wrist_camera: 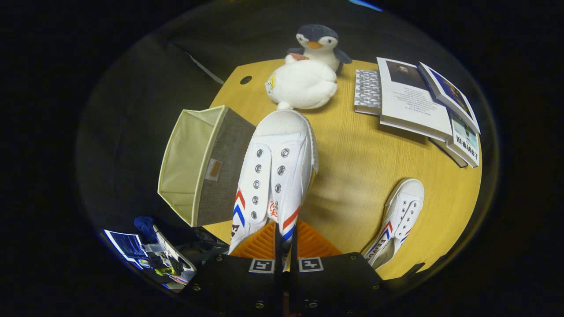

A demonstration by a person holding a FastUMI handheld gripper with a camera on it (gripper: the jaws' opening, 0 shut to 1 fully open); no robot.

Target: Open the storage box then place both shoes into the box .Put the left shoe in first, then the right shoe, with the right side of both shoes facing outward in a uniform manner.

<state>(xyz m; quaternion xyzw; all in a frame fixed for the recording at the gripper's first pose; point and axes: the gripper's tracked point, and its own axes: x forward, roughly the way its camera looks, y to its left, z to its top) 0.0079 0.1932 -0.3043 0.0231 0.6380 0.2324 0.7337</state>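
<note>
Gripper (285, 259): its two fingers are sitting nearly closed, pinching the heel-side wall of the held shoe between them.
Held shoe: the white canvas sneaker with red and blue chevron stripes (277, 171) is hanging lifted above the round yellow wooden table (361, 167), toe pointing away from the fingers.
Storage box: the open beige-lined grey fabric box (202, 167) is lying tipped at the table's edge, touching or just beside the held sneaker; which, I cannot tell.
Second shoe: the matching white sneaker (398, 220) is lying on the table, well apart from the box, on the held sneaker's other side.
Beyond the held toe: a white plush toy (302, 83) and a grey-and-white plush penguin (319, 44) are sitting there.
Books: a stack of books (418, 105) is resting on the table beside the plush toys.
</note>
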